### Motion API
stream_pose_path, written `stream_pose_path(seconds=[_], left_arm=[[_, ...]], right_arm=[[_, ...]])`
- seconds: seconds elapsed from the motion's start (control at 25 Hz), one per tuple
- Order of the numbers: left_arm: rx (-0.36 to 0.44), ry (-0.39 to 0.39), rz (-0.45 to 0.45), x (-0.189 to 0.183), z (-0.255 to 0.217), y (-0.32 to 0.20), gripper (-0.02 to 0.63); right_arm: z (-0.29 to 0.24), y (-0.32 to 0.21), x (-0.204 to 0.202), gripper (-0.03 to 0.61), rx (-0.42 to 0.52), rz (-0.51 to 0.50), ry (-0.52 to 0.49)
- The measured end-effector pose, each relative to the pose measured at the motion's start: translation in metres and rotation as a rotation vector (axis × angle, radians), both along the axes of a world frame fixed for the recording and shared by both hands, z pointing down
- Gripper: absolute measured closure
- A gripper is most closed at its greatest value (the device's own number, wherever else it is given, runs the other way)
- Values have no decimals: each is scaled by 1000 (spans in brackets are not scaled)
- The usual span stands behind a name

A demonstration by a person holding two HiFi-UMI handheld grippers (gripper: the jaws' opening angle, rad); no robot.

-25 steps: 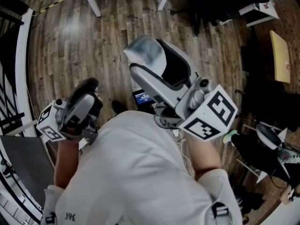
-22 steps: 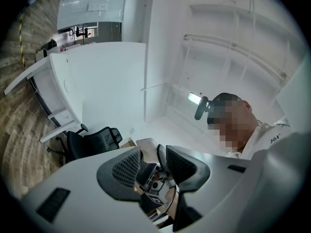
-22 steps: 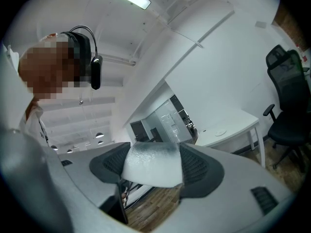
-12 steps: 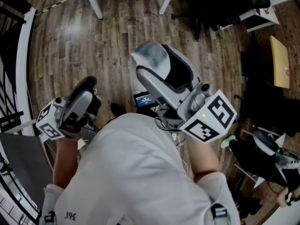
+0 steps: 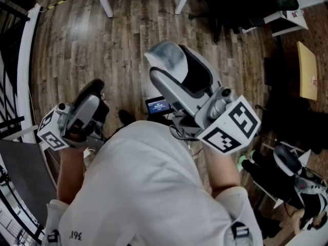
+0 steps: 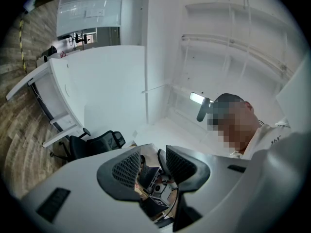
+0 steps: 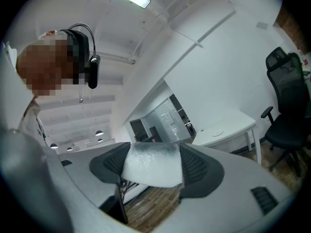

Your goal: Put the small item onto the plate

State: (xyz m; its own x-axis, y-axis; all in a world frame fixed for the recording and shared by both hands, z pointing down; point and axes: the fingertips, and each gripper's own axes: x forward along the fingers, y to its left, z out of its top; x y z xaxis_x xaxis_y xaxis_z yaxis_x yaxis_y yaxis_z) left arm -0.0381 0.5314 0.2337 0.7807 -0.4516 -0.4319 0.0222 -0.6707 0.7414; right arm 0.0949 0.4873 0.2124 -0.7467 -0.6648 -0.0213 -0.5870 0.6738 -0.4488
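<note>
As it sits clamped, item (image 7: 151, 161): whitish, frosted piece, held in the air above the floor.
Right gripper (image 7: 154, 173): jaws pressed on the item from both sides.
Left gripper (image 6: 149, 163): jaws a narrow gap apart, nothing gripped between them.
Floor (image 5: 102, 50): dark wood planks, well below both grippers.

The floor (image 5: 77, 40) is laid in grained brown wood. The item (image 7: 151, 165) is seen frosted and matt, the pads (image 7: 199, 168) finely ribbed.
</note>
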Motion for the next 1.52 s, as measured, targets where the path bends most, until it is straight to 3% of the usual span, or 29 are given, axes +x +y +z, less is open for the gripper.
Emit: stream_pose_path(seconds=[0.92, 1.52], left_arm=[[-14, -36, -61, 105, 3, -43, 466], [-56, -36, -50, 103, 23, -68, 466]], right_arm=[[12, -51, 92, 268, 14, -77, 34], [31, -81, 88, 268, -17, -68, 26]])
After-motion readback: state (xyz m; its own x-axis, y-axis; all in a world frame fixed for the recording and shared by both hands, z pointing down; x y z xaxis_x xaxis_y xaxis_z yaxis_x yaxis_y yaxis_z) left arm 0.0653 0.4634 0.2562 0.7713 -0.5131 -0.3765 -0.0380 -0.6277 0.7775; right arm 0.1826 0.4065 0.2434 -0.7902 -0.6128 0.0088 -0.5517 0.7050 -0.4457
